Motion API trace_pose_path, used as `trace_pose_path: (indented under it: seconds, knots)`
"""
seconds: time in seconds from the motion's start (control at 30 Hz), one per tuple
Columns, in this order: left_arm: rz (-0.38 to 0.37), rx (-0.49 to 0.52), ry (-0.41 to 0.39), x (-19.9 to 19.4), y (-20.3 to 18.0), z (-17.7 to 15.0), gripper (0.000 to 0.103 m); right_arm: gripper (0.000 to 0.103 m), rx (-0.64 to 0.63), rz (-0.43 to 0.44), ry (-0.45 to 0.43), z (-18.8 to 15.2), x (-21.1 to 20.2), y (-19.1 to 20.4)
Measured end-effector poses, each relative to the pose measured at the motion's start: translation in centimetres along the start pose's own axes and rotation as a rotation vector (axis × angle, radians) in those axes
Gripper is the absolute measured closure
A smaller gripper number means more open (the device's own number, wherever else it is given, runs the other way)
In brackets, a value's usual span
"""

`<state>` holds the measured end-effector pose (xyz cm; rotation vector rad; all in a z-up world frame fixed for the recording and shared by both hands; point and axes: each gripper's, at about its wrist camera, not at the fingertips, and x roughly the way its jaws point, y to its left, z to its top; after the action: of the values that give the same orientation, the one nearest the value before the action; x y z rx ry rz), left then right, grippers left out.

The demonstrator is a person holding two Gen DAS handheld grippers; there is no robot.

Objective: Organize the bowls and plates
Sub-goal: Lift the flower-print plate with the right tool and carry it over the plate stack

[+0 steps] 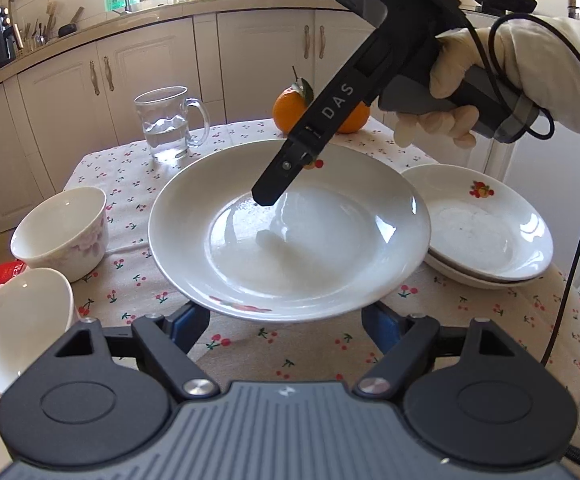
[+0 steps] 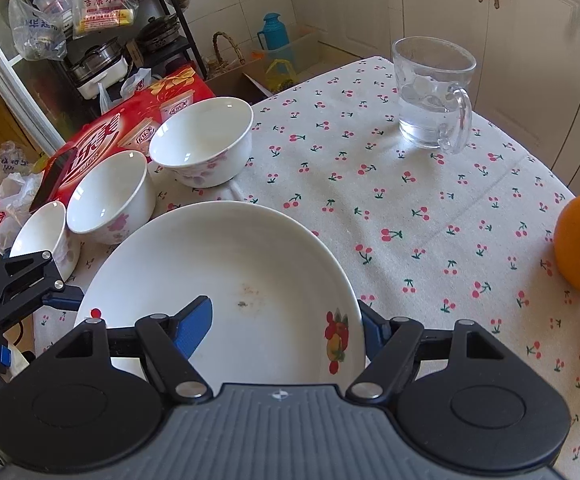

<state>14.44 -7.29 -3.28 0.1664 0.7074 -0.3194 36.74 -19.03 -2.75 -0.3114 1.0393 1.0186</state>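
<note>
A large white plate [image 1: 290,236] with a fruit print hangs tilted above the cherry-print tablecloth [image 1: 130,172]. My right gripper [image 1: 286,184] grips its far rim, one finger over the plate's face. In the right wrist view one blue pad [image 2: 194,326] lies on the plate [image 2: 226,280], the other finger is under its rim, and the gripper [image 2: 286,330] is shut on it. My left gripper [image 1: 286,320] is wide open below the plate's near rim, apart from it. Two stacked plates [image 1: 486,228] lie at the right. Three white floral bowls [image 2: 202,140] [image 2: 108,196] [image 2: 46,232] stand at the left.
A glass mug of water [image 1: 168,124] stands at the back of the table. Oranges [image 1: 290,110] lie behind the plate. A red carton [image 2: 102,136] sits past the bowls at the table's left edge. Kitchen cabinets [image 1: 130,64] stand behind.
</note>
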Motion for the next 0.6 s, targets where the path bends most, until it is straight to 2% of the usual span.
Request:
trace_pose_path:
  seconds: [0.6]
  knots:
    - [-0.157,0.122,0.011,-1.2,-4.9,0.8,0.020,0.023,0.127,-0.115,-0.072,-7.6,-7.1,1.0]
